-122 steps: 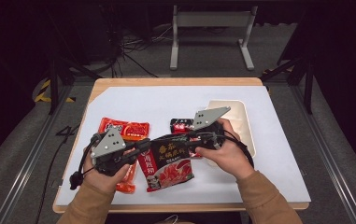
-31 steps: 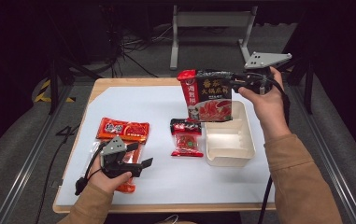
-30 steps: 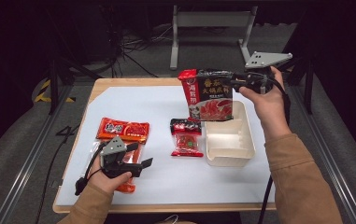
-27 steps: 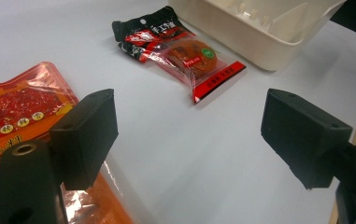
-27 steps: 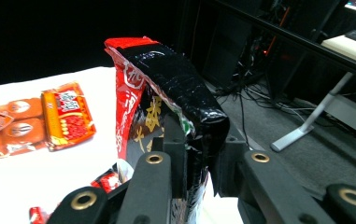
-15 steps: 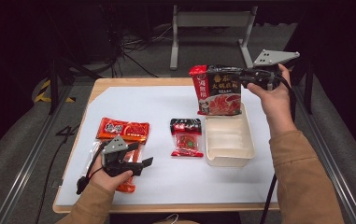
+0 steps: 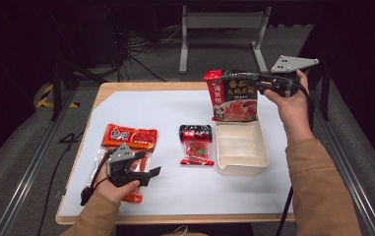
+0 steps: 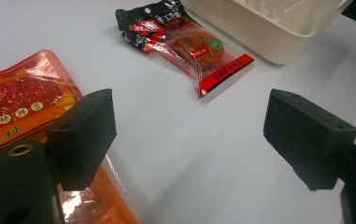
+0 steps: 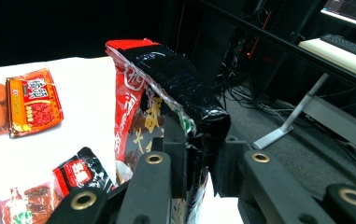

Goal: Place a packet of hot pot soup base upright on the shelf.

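Observation:
A large red and black sauce pouch (image 7: 234, 98) hangs upright over the far end of the white tray (image 7: 241, 170). My right gripper (image 7: 255, 82) is shut on the pouch's top edge, and in the right gripper view the jaws pinch the crumpled black top (image 9: 166, 88). My left gripper (image 7: 148, 173) rests low at the front left of the table, open, with nothing between its fingers (image 8: 87, 135). It lies over a clear orange packet (image 7: 133, 196).
A small red and black packet (image 7: 196, 145) lies left of the tray, also ahead of the left gripper (image 8: 189, 44). An orange-red packet (image 7: 129, 136) lies further left. The white mat (image 7: 165, 108) covers the wooden table. A metal stand (image 7: 219, 29) is beyond the table.
The right hand has carried the pouch from the front of the table up and to the right, and now a little lower over the tray's far end. The left gripper let go earlier and stays still.

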Motion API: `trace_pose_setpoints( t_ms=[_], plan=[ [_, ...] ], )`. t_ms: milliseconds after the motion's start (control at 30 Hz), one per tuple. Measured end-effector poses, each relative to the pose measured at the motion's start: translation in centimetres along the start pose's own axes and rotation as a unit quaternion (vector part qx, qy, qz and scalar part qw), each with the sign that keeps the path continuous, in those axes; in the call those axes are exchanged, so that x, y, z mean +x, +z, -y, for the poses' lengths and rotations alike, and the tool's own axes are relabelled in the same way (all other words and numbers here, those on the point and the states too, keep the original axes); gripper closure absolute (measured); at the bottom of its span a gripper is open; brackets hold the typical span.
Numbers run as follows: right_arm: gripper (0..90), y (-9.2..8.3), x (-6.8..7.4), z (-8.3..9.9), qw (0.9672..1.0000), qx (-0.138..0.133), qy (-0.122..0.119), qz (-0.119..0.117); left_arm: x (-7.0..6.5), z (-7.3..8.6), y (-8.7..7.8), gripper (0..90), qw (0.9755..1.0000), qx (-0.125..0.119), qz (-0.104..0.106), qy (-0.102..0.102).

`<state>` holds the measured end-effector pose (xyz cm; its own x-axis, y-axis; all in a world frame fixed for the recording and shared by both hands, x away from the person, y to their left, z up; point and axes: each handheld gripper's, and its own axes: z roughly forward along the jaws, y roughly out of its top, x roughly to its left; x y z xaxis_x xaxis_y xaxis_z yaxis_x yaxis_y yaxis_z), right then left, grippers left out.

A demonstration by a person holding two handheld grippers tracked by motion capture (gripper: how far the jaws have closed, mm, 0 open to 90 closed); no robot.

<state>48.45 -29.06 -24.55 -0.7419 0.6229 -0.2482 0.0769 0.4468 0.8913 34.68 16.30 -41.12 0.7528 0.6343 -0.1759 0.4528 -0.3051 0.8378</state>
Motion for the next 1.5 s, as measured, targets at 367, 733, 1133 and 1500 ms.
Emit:
trace_pose_setpoints(
  t_ms=[367, 733, 1133, 1500],
  plan=[
    [77.6, 0.6, -0.2, 1.5, 0.9999, 0.011, 0.004, 0.004, 0.1, 0.1, 0.1, 16.9, 1.0000, 0.002, -0.003, -0.004],
    [77.0, 1.1, -0.3, 3.0, 0.9998, 0.015, 0.012, 0.002, 0.1, 0.2, 0.0, 16.4, 1.0000, 0.005, -0.002, -0.004],
    [74.4, 1.7, -0.1, 4.9, 0.9992, 0.025, 0.031, -0.002, 0.2, 0.3, 0.0, 16.0, 0.9999, 0.008, -0.008, -0.007],
    [71.9, 0.8, 0.1, 6.2, 0.9960, 0.048, 0.075, 0.005, 0.4, -0.1, 0.1, 12.4, 0.9999, 0.006, -0.004, -0.010]
  ],
)
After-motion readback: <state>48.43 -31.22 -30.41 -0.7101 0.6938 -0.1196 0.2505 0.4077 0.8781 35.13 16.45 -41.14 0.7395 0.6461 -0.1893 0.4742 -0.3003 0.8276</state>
